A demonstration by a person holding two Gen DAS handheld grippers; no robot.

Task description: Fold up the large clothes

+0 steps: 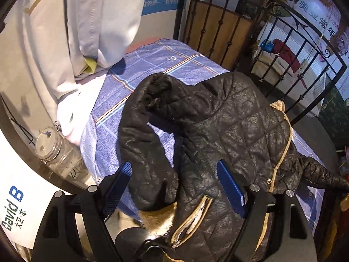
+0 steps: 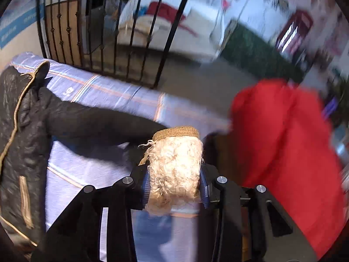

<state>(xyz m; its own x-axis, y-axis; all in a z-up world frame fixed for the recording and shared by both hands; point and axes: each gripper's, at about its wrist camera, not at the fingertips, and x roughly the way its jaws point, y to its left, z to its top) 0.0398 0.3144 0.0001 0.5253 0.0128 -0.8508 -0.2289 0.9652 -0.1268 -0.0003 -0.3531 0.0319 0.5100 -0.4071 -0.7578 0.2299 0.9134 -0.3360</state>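
Left wrist view shows the black quilted jacket [image 1: 209, 135] lying on a bed covered with a blue plaid sheet [image 1: 152, 65], one sleeve [image 1: 148, 135] already folded over its front. The left gripper [image 1: 176, 181] hovers above the jacket's near hem with its fingers well apart and nothing between them, probably free to take the next hold. In the right wrist view, the right gripper [image 2: 174, 187] is clamped on the fleece-lined cuff [image 2: 174, 163] of the other sleeve, which stretches from the jacket body at the left across the sheet. Holding it by the cuff likely lets the whole sleeve be carried over onto the body.

A clear plastic jar [image 1: 52, 148] stands off the bed's left edge, beside a beige garment [image 1: 65, 32] hanging there. A black iron railing [image 1: 283, 50] stands at the far side, and a red garment [image 2: 283, 142] lies at the right. None of these sits in the sleeve's way.
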